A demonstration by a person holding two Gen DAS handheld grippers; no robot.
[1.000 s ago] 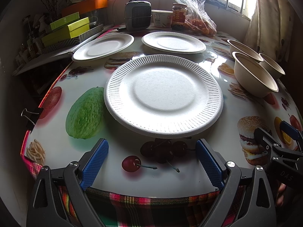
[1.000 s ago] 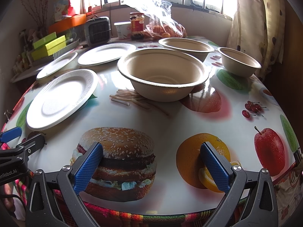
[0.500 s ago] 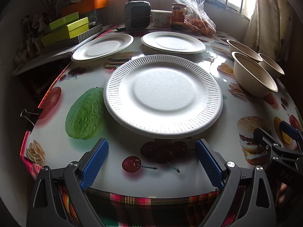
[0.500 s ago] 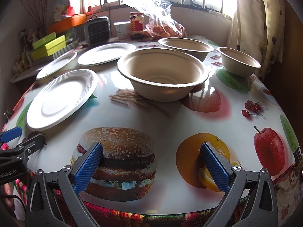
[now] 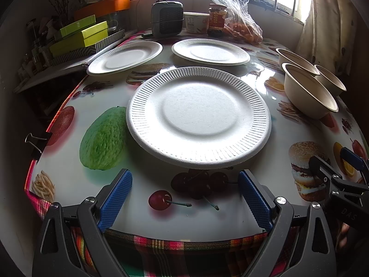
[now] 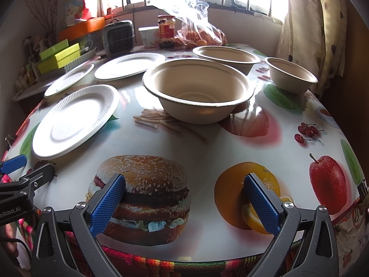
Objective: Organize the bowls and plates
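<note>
Three white ribbed paper plates lie apart on the table: a near one (image 5: 198, 115), a far left one (image 5: 125, 57) and a far middle one (image 5: 211, 51). Three beige paper bowls stand on the right: a near one (image 6: 198, 90), a far one (image 6: 227, 56) and a small one (image 6: 290, 75). My left gripper (image 5: 185, 196) is open and empty just before the near plate. My right gripper (image 6: 184, 202) is open and empty over the table's front edge, well short of the near bowl.
The round table (image 6: 207, 145) has a glossy food-print cover over a plaid cloth. At the back stand a small grey heater (image 5: 167, 19), a jar (image 5: 216, 23), a tub (image 5: 196, 22) and a plastic bag of oranges (image 5: 242, 27). Green boxes (image 5: 80, 34) sit on a shelf at left.
</note>
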